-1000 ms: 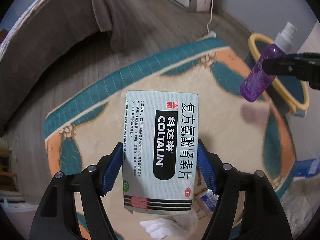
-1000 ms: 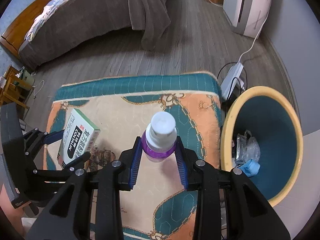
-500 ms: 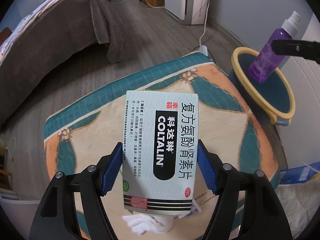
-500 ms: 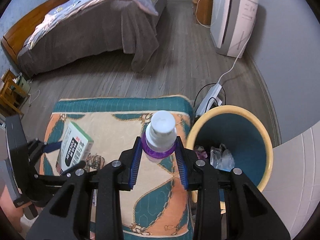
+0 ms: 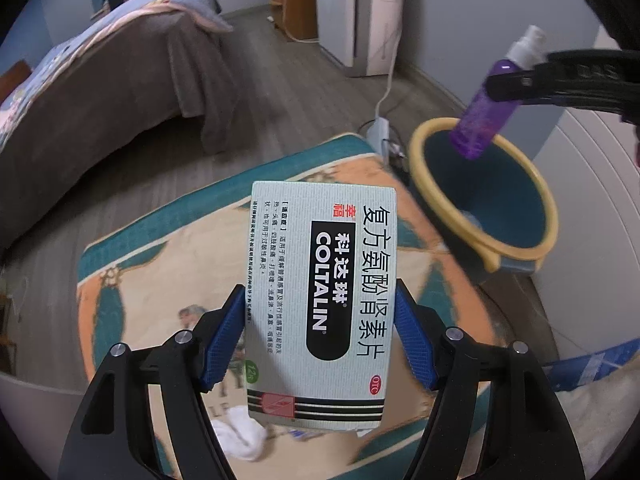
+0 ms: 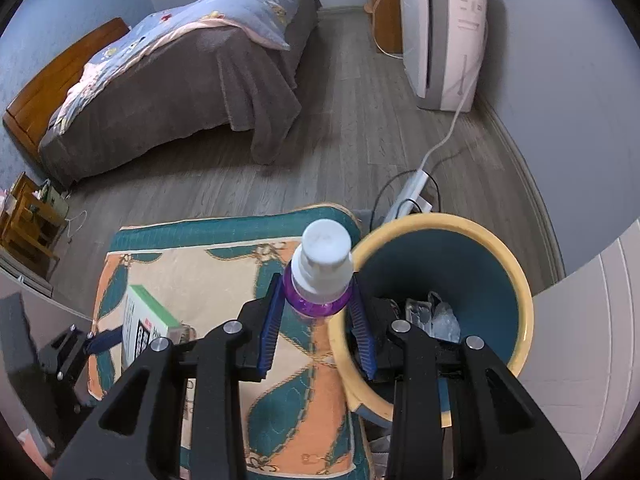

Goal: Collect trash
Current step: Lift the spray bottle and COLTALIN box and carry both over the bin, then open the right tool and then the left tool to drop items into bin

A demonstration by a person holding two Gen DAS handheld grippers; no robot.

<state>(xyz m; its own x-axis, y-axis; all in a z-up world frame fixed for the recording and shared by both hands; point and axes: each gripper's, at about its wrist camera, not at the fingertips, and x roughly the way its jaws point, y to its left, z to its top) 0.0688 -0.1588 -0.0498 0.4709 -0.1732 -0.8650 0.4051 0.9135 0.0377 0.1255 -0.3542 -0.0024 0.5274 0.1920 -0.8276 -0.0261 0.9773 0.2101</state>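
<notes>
My left gripper (image 5: 320, 340) is shut on a pale green Coltalin medicine box (image 5: 322, 300), held above the patterned mat (image 5: 160, 248). The same box (image 6: 146, 326) shows at the lower left of the right wrist view. My right gripper (image 6: 316, 320) is shut on a purple spray bottle (image 6: 320, 276) with a white cap. That bottle (image 5: 486, 116) hangs over the near rim of the yellow-rimmed teal bin (image 5: 516, 216). The bin (image 6: 480, 240) holds crumpled clear plastic (image 6: 436, 316).
A crumpled white tissue (image 5: 240, 436) lies on the mat under the box. A bed (image 6: 180, 92) with a grey cover stands at the back left, a white appliance (image 6: 444, 36) at the back right. A power strip and cables (image 6: 412, 192) lie beside the bin.
Both grippers rose and moved right toward the bin with their loads. The purple bottle went from above the mat to the bin's rim. Neither grip changed.
</notes>
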